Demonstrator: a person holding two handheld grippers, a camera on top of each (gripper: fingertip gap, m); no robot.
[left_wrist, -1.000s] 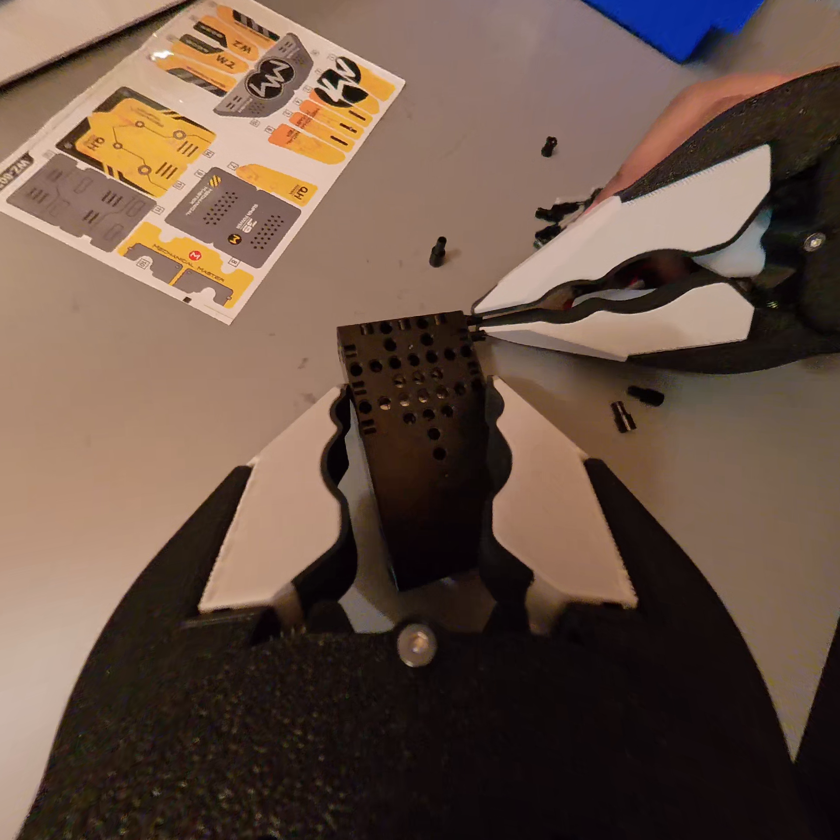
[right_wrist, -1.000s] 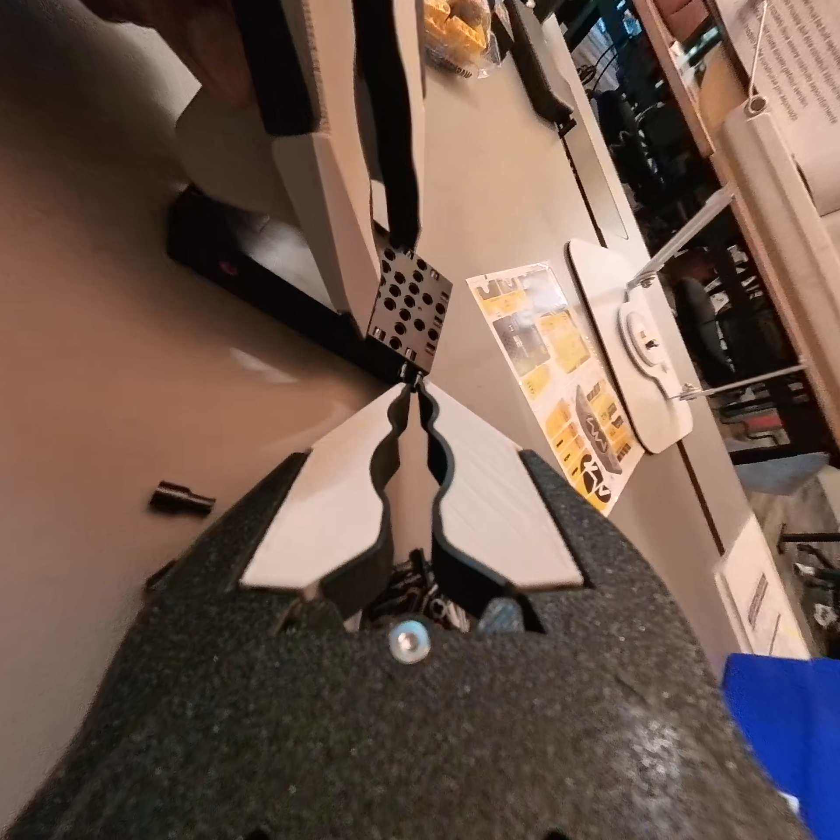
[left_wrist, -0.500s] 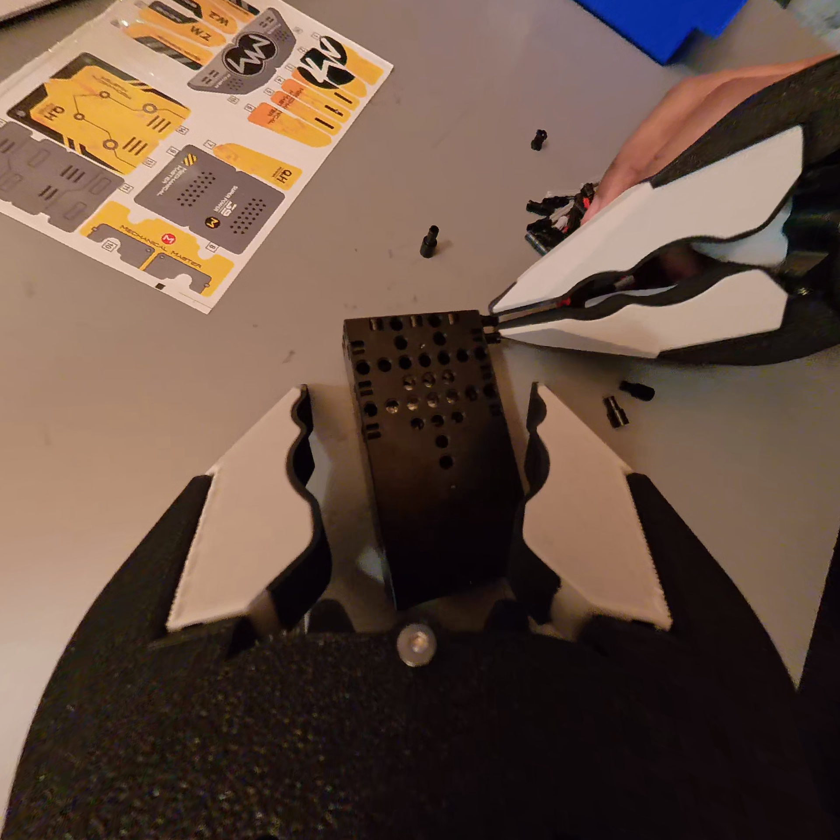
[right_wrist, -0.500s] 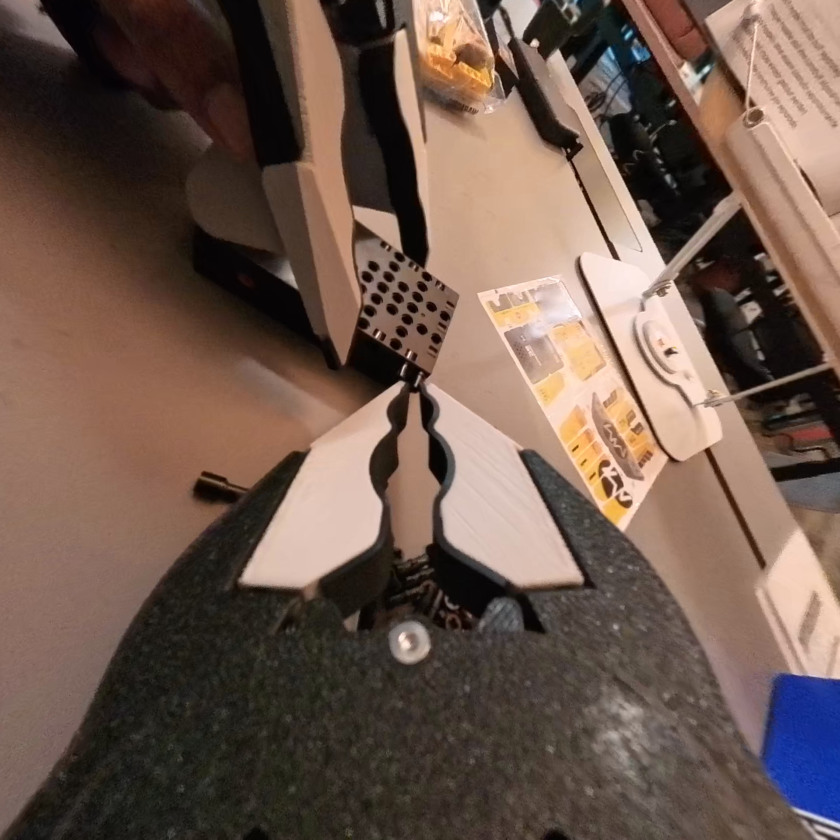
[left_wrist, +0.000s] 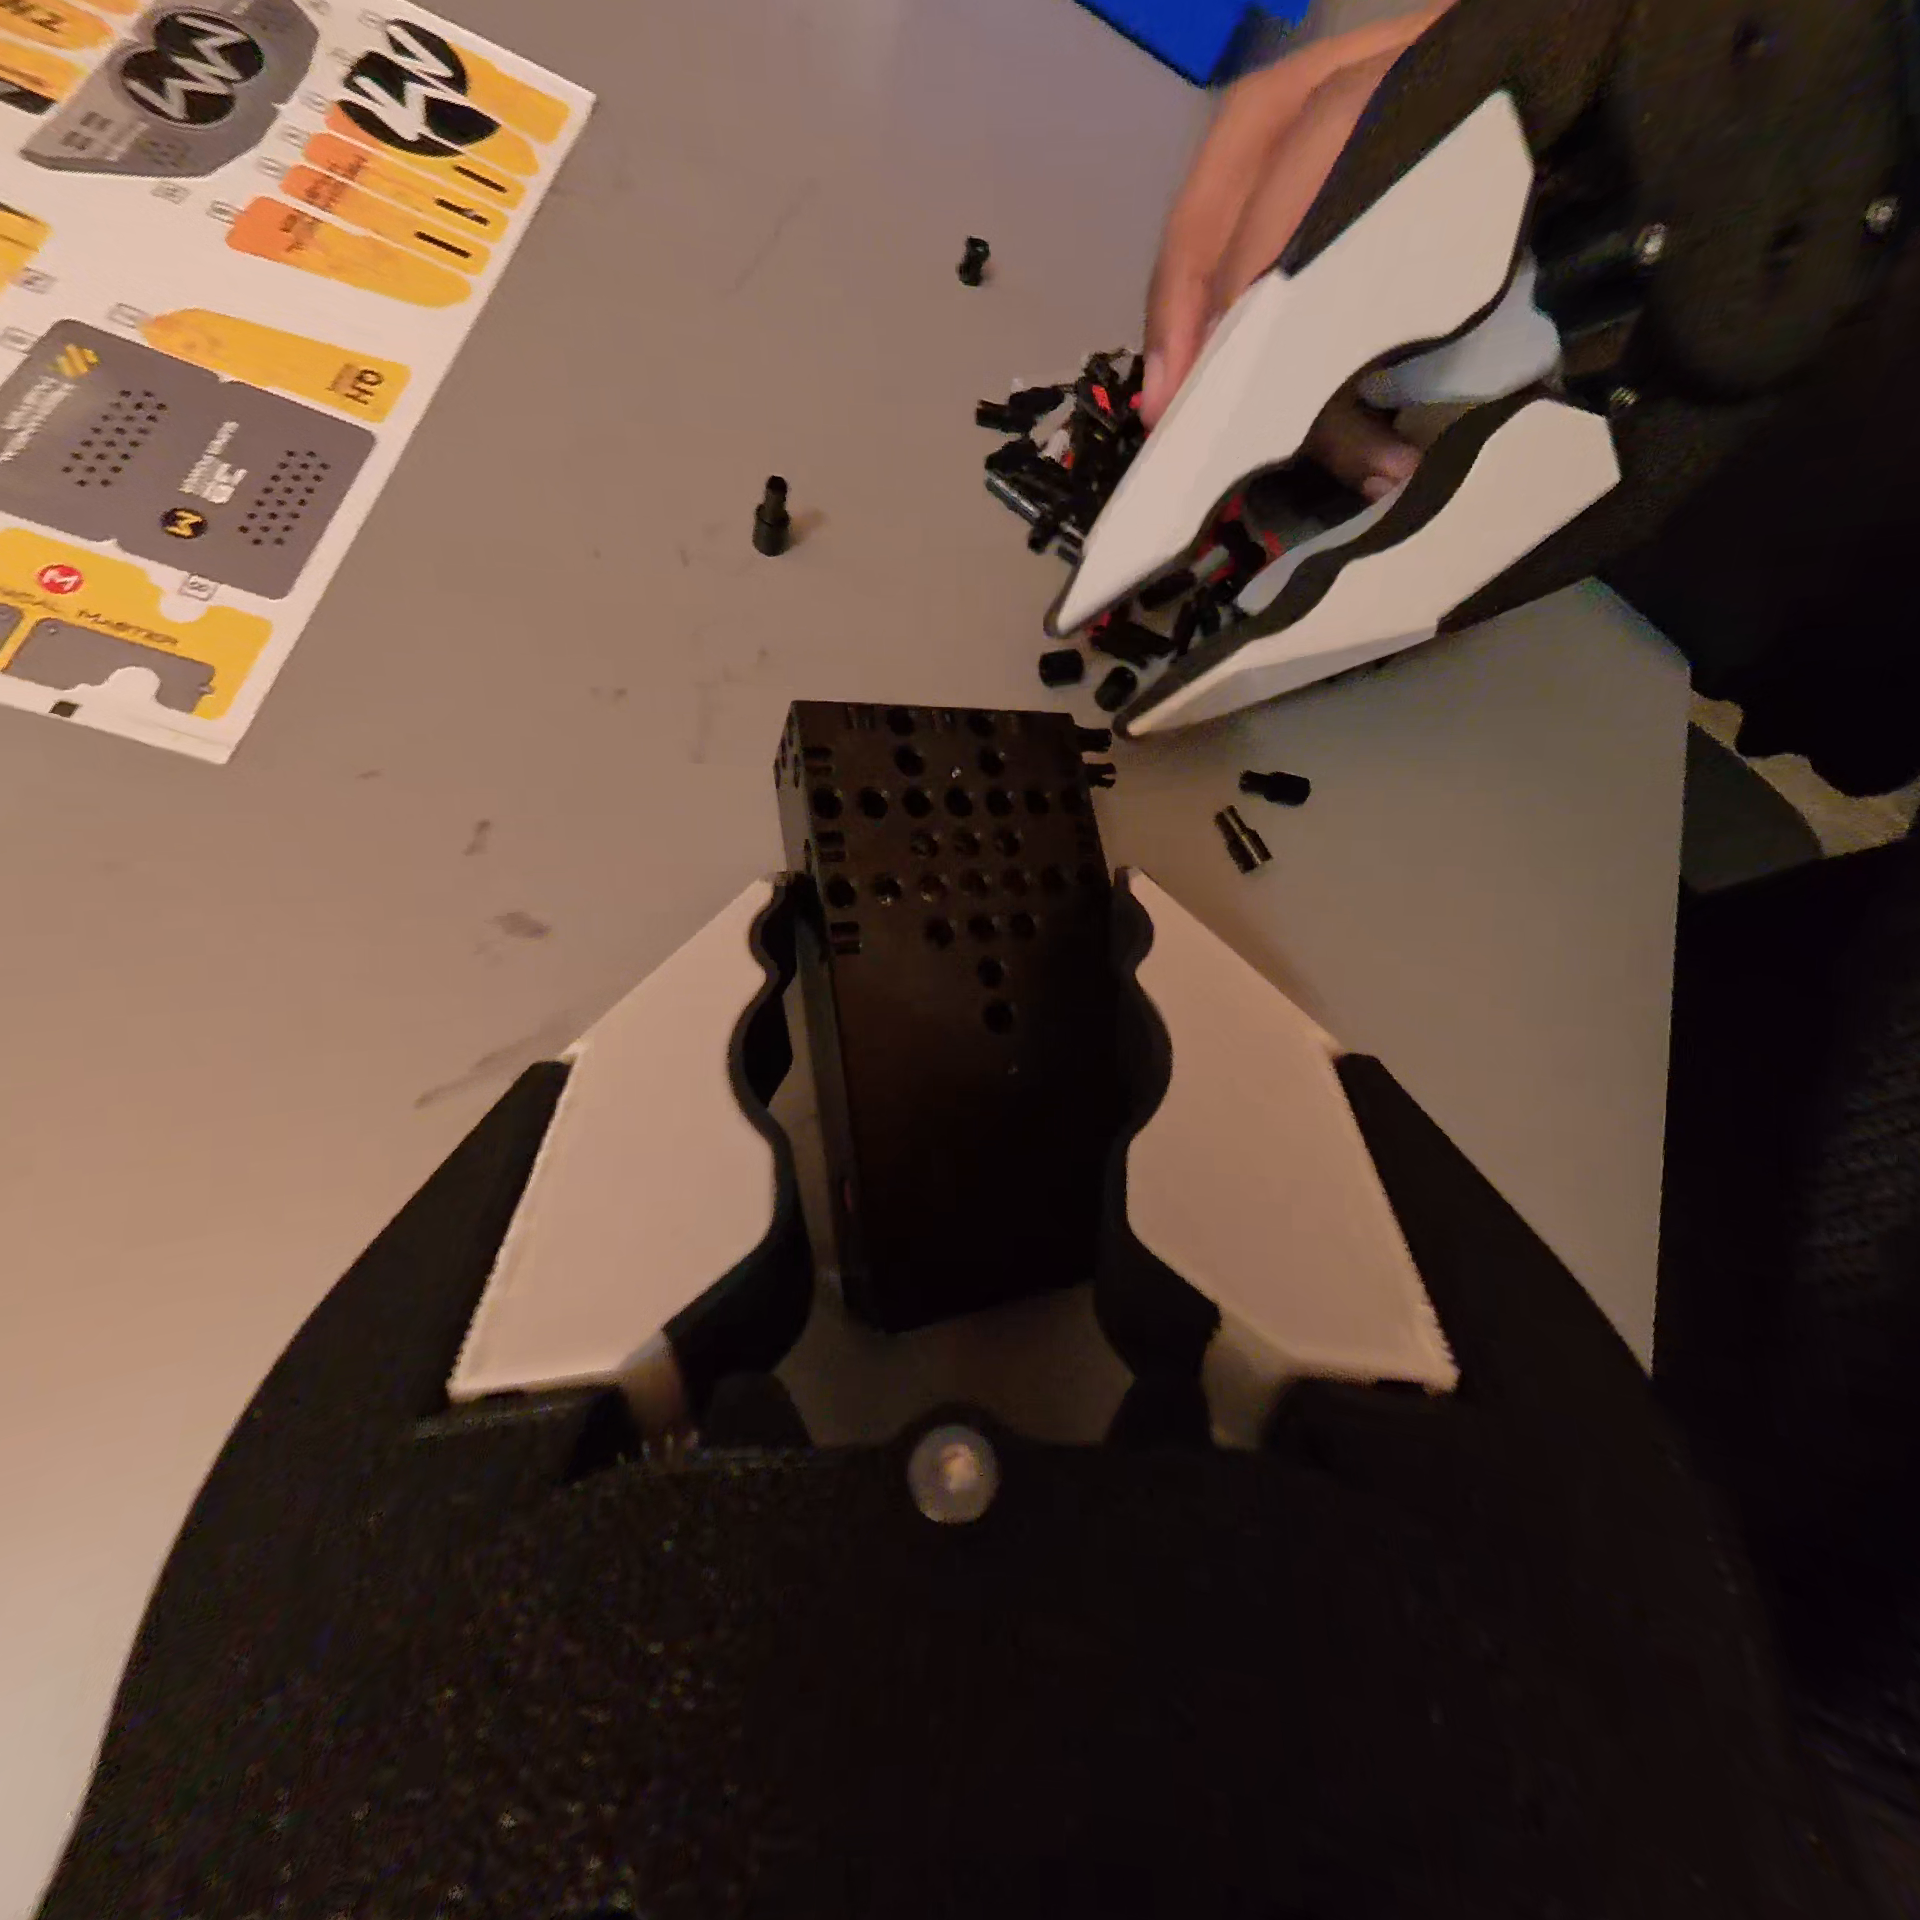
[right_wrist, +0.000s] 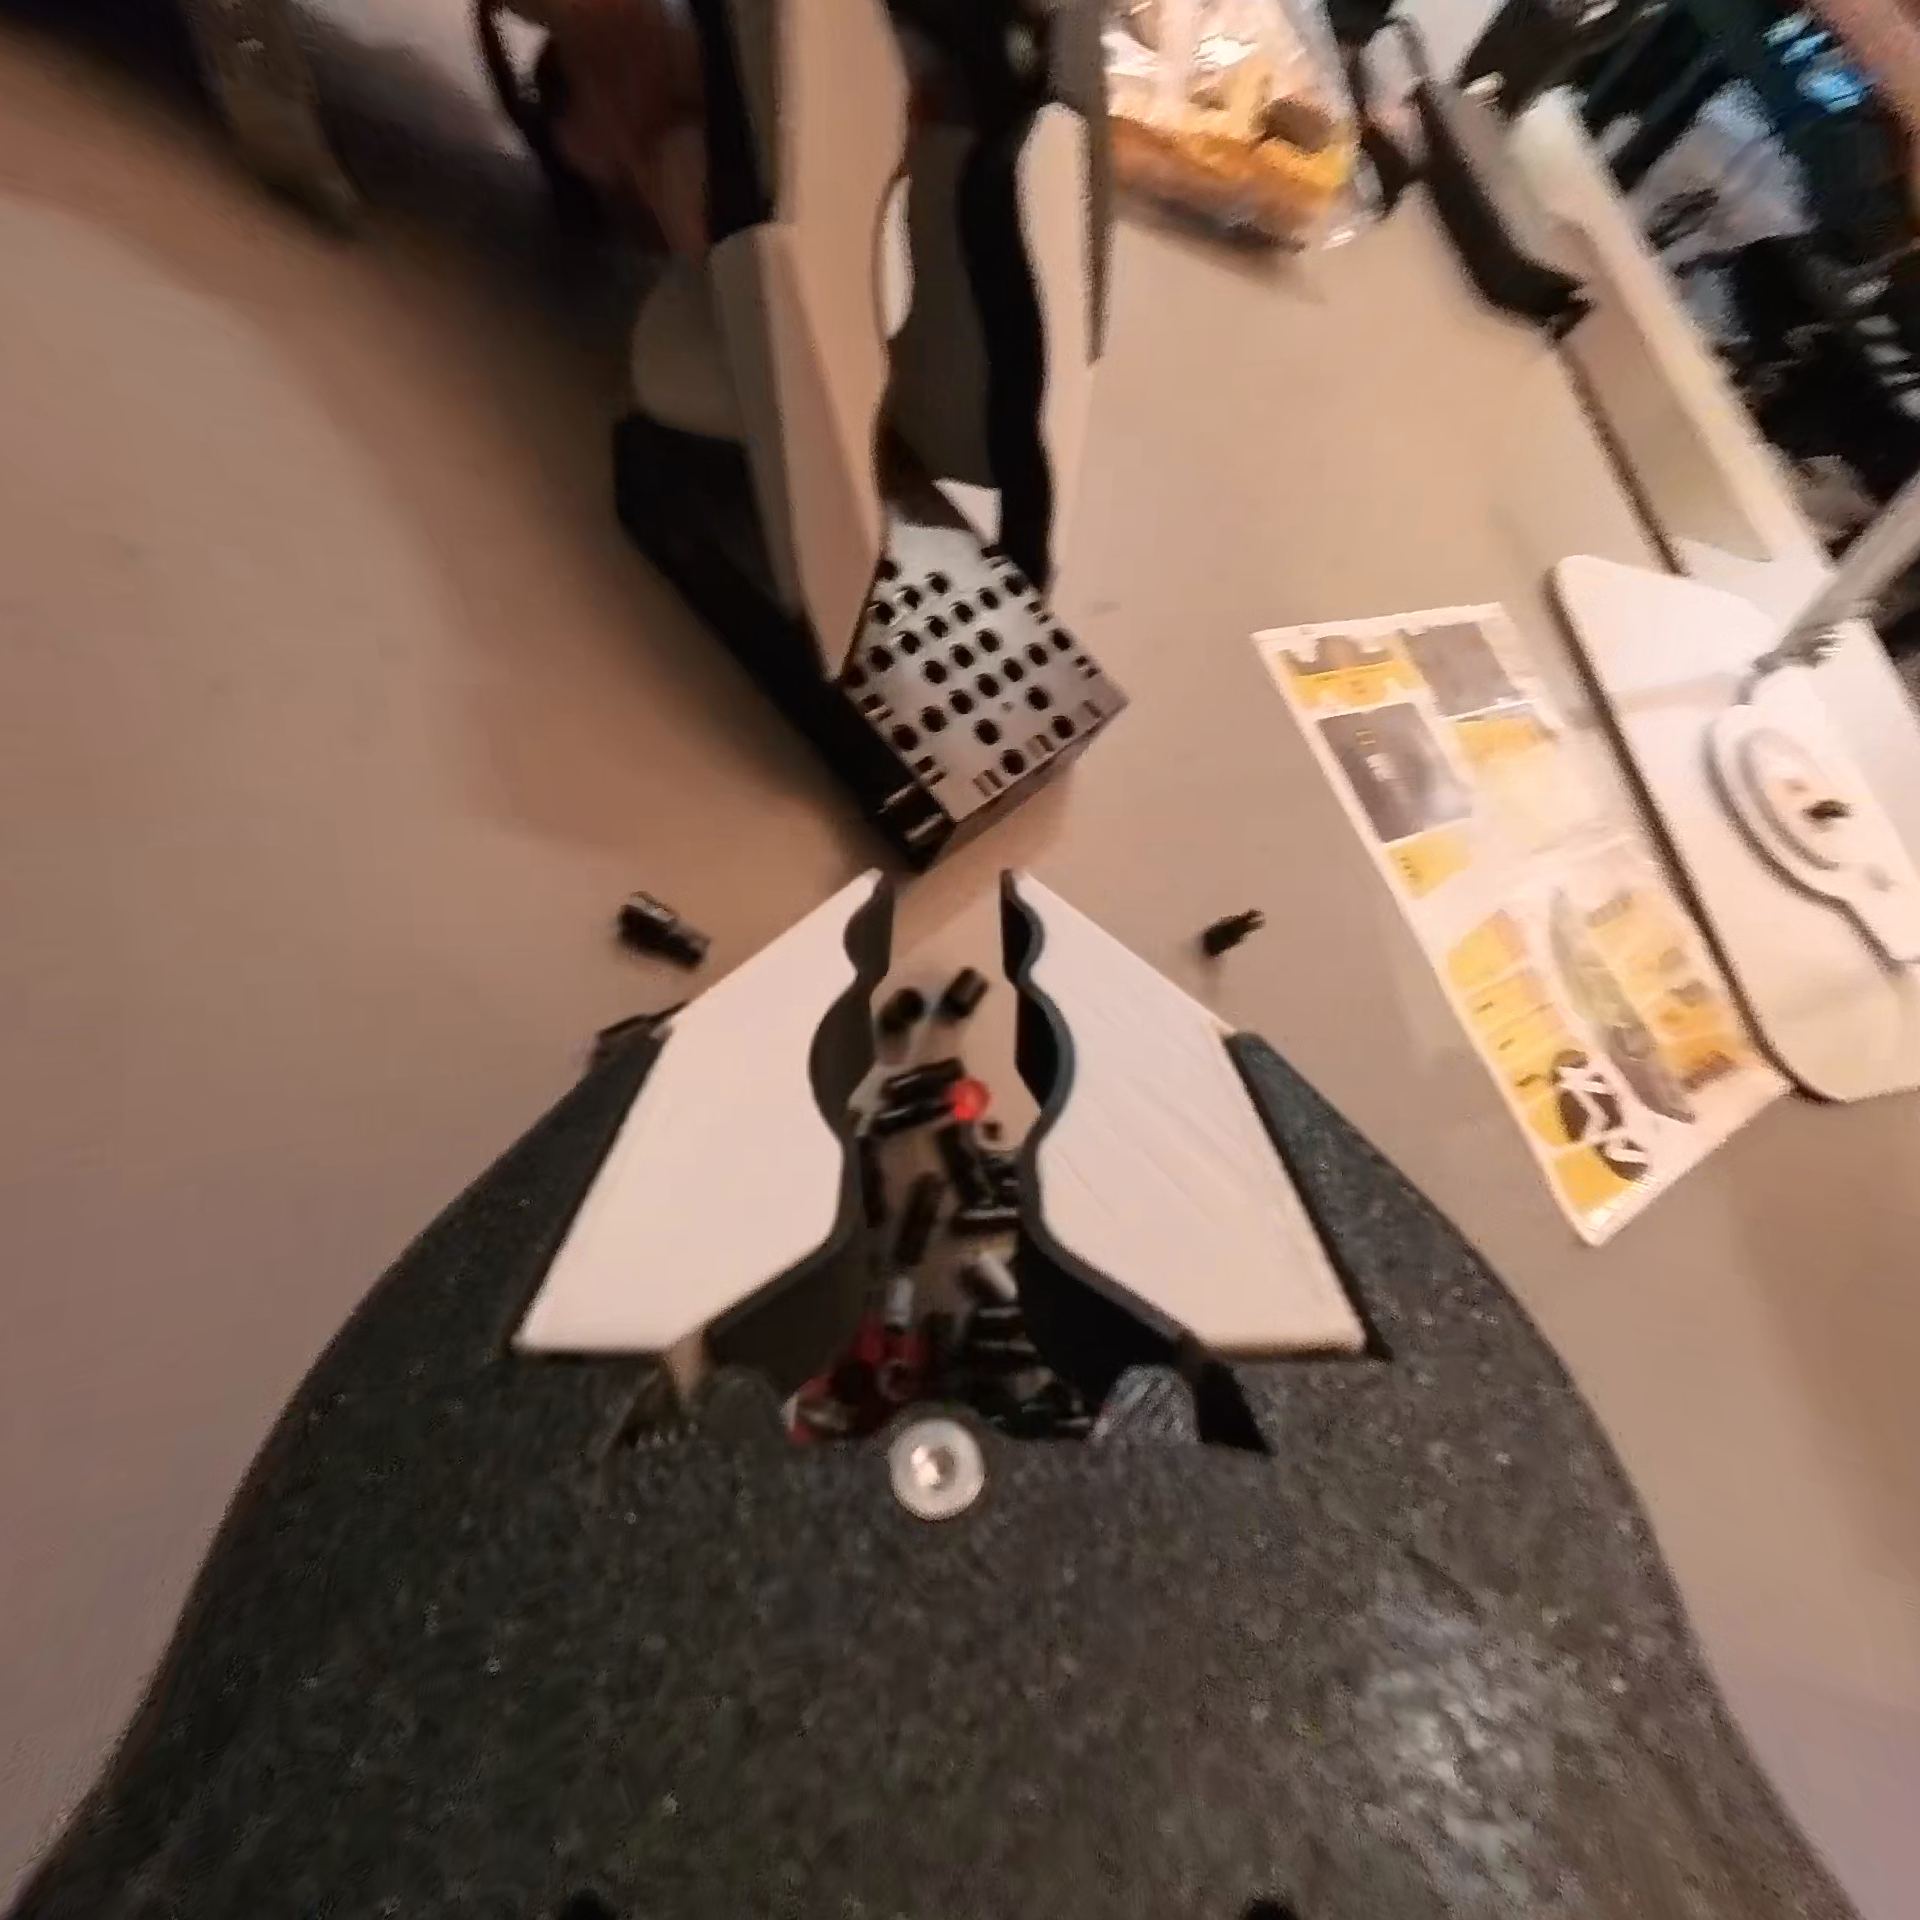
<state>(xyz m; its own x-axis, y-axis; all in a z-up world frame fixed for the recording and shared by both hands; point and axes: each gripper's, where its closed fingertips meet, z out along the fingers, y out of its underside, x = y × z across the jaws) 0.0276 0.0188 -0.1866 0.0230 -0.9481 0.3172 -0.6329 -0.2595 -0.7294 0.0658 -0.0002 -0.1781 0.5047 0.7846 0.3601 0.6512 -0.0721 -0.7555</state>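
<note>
My left gripper (left_wrist: 951, 881) is shut on a black block (left_wrist: 956, 935) with many round holes, which lies on the grey table. Two small black pins (left_wrist: 1096, 753) stick out of the block's far right corner. My right gripper (left_wrist: 1091, 675) is open and empty, its tips just right of that corner, over a pile of small black and red pins (left_wrist: 1060, 457). In the blurred right wrist view, the right gripper (right_wrist: 945, 883) is open with the pile (right_wrist: 935, 1143) beneath it. The block (right_wrist: 977, 707) lies just ahead, held by the left gripper (right_wrist: 945, 592).
A yellow and grey sticker sheet (left_wrist: 208, 364) lies far left. Loose pins (left_wrist: 771, 514) lie scattered around the block. A hand (left_wrist: 1247, 208) holds the right gripper. The table edge (left_wrist: 1673, 935) is close on the right. A white board (right_wrist: 1714, 779) lies beyond the sheet. Tip to tip, the grippers are about 5 centimetres apart.
My right gripper let go of the pin at the block's corner, opened and drew back a little. My left gripper opened half a second ago and has closed on the block again.
</note>
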